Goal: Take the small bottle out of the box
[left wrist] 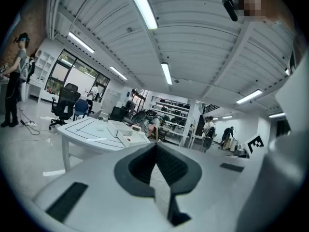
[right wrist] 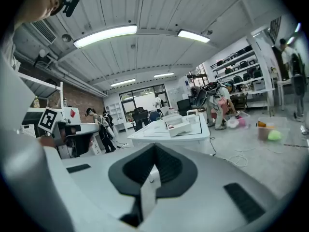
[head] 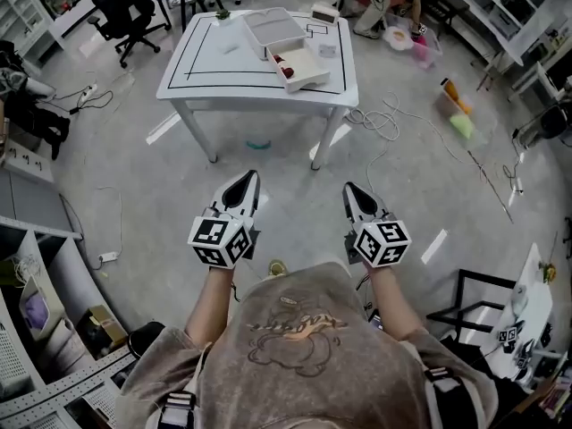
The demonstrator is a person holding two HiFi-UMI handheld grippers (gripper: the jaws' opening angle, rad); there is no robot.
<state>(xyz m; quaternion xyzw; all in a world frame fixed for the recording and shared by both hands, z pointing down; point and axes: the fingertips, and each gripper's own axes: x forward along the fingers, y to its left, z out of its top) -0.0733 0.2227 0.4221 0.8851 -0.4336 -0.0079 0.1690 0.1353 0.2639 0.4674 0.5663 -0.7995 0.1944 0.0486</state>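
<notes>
Far ahead stands a white table (head: 206, 86) marked with black lines. On it lies an open white box (head: 304, 68) with small dark red things inside; I cannot make out a bottle at this distance. Its lid (head: 273, 27) lies beside it. Both grippers hover over the floor, well short of the table. My left gripper (head: 247, 180) is shut and empty, and so is my right gripper (head: 349, 189). The left gripper view has shut jaws (left wrist: 156, 147) with the box (left wrist: 131, 138) far off. The right gripper view also has closed jaws (right wrist: 154, 148) and the distant box (right wrist: 181, 127).
Cables (head: 380, 119) trail over the floor right of the table. A black office chair (head: 125, 12) stands at the back left, with shelving (head: 36, 329) at my left. Green and orange items (head: 458, 114) lie at the right. Another person (right wrist: 217, 103) bends down beyond the table.
</notes>
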